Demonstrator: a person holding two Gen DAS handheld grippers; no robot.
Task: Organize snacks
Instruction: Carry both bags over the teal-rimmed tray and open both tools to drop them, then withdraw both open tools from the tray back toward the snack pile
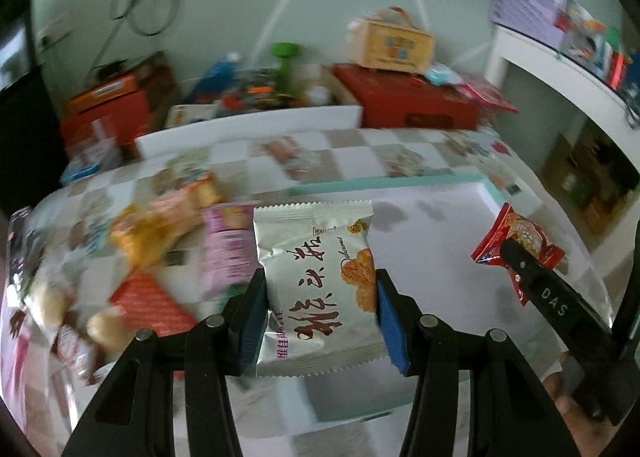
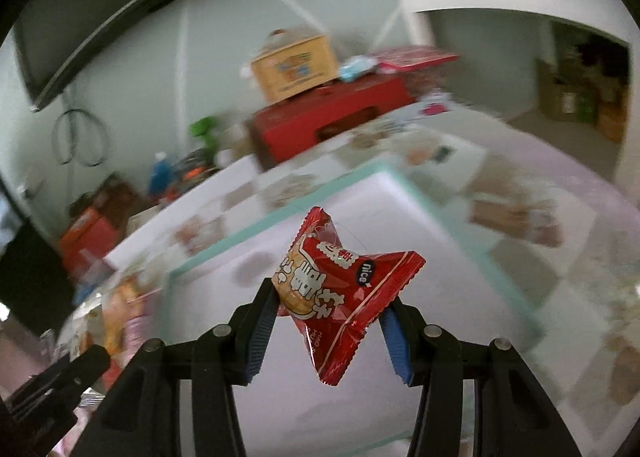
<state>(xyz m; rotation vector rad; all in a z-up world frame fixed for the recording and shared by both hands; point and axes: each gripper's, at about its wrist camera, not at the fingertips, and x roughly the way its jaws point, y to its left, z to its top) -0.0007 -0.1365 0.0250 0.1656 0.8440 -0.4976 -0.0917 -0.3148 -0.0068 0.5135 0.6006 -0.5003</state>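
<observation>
My left gripper is shut on a white snack packet with dark red lettering, held above the table. In the right wrist view my right gripper is shut on a red snack packet, tilted, over a white tray with a teal rim. The left wrist view also catches that red packet at the right, pinched by the right gripper's black finger. A blurred heap of loose snacks lies at the left of the table.
The white tray's teal rim lies on a checked tablecloth. Behind it stand a long white box, a red box with a tan carton on top, and orange boxes. A white shelf is at the right.
</observation>
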